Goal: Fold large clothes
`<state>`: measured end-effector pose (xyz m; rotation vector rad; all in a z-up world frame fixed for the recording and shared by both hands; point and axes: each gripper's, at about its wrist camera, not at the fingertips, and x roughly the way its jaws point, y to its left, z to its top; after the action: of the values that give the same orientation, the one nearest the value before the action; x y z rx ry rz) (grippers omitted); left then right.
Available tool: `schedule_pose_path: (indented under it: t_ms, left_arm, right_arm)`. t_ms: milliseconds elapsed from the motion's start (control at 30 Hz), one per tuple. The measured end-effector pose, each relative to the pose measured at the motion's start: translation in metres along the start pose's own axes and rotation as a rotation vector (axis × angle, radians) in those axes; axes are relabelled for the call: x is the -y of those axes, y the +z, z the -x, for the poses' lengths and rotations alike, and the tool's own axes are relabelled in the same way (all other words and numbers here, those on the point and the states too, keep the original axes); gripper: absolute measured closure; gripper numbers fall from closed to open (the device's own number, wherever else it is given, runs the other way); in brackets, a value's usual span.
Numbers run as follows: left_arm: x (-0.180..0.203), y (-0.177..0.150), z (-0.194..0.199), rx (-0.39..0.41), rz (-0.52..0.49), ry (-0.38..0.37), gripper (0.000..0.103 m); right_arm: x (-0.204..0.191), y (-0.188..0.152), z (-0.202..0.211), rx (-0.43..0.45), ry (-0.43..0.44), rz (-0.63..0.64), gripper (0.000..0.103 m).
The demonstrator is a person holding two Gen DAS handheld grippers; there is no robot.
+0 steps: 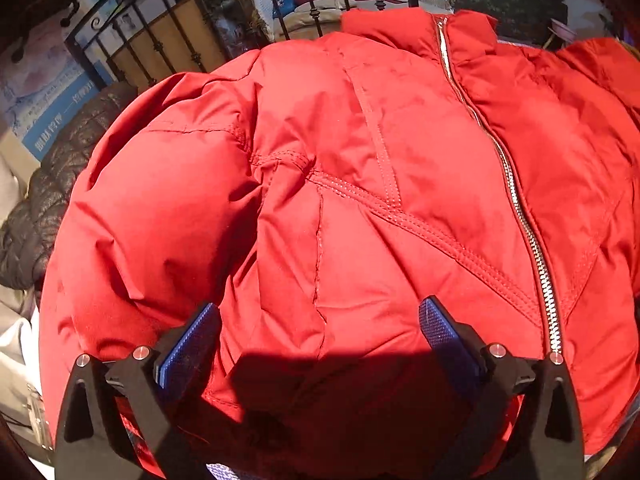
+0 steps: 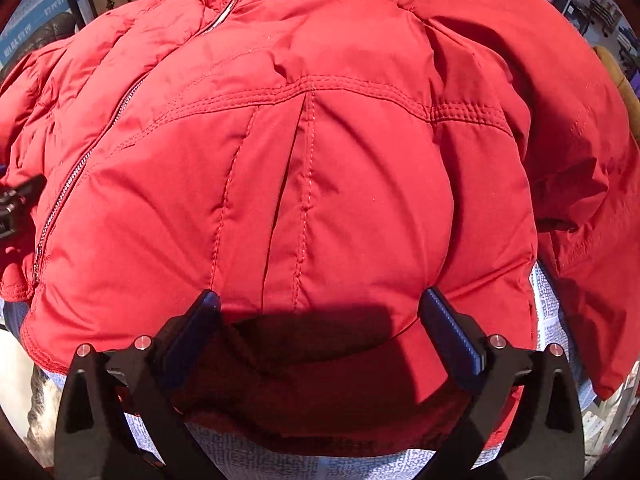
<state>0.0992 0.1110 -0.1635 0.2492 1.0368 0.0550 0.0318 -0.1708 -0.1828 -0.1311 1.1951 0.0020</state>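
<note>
Hovering wide apart: left tongs (image 1: 320,320), right tongs (image 2: 320,312) over red jacket (image 1: 360,160).

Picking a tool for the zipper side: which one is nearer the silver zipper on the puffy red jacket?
Left. The left tool hovers open with the silver zipper just beside its right finger. The right tool sits farther over on the puffy red jacket's other panel.

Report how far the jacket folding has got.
Done: the red jacket lies front up, zip closed. In hand: nothing; the left gripper and right gripper hover open above its lower edge. Left: the sleeve is still spread out, and no body fold shows.
</note>
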Motion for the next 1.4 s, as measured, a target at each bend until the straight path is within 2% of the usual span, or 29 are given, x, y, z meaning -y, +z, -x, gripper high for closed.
schedule_pose_path:
  t_ms: [200, 333, 400, 467, 600, 733, 833, 933, 1033, 1133, 1167, 1267, 1333, 1400]
  left_arm:
    - [0.004, 0.0, -0.005, -0.011, 0.004, 0.012, 0.004]
    - [0.002, -0.001, -0.004, -0.007, -0.004, 0.017, 0.004]
    - [0.001, 0.0, -0.001, -0.005, 0.001, 0.007, 0.005]
    - [-0.002, -0.001, 0.006, -0.005, 0.014, -0.012, 0.006]
    - [-0.005, -0.002, 0.023, 0.007, 0.051, -0.049, 0.006]
    - [-0.009, -0.004, 0.042, 0.035, 0.103, -0.099, 0.006]
    - [-0.029, -0.005, 0.066, 0.1, 0.146, -0.082, 0.006]
    - [-0.075, -0.013, 0.09, 0.149, 0.232, -0.044, 0.006]
    - [-0.135, -0.035, 0.107, 0.179, 0.324, 0.077, 0.006]
    - [-0.192, -0.064, 0.101, 0.105, 0.4, 0.228, 0.006]
    - [-0.209, -0.076, 0.097, 0.062, 0.442, 0.243, 0.006]
    - [-0.232, -0.101, 0.086, -0.011, 0.542, 0.098, 0.006]
    - [-0.227, -0.108, 0.072, -0.057, 0.536, 0.087, 0.006]
    - [-0.217, -0.113, 0.057, -0.093, 0.518, 0.091, 0.011]
  right_arm:
    - [-0.001, -0.01, -0.002, 0.059, -0.018, 0.003, 0.004]
    - [0.015, -0.02, 0.009, 0.084, 0.041, -0.024, 0.004]
    - [0.031, -0.025, 0.023, 0.104, 0.113, -0.079, 0.004]
    - [0.053, -0.028, 0.042, 0.164, 0.18, -0.157, 0.005]
    - [0.1, -0.033, 0.073, 0.23, 0.162, -0.286, 0.005]
    - [0.14, -0.042, 0.082, 0.199, 0.195, -0.415, 0.005]
    - [0.139, -0.052, 0.08, 0.18, 0.238, -0.433, 0.005]
    - [0.124, -0.051, 0.076, 0.165, 0.241, -0.403, 0.005]
    - [0.109, -0.044, 0.066, 0.14, 0.266, -0.354, 0.005]
    - [0.094, -0.031, 0.056, 0.129, 0.282, -0.32, 0.005]
    - [0.089, -0.028, 0.053, 0.124, 0.291, -0.311, 0.005]
    - [0.073, -0.02, 0.046, 0.109, 0.299, -0.281, 0.005]
    - [0.067, -0.018, 0.047, 0.107, 0.3, -0.265, 0.005]
    - [0.062, -0.017, 0.044, 0.098, 0.31, -0.262, 0.005]
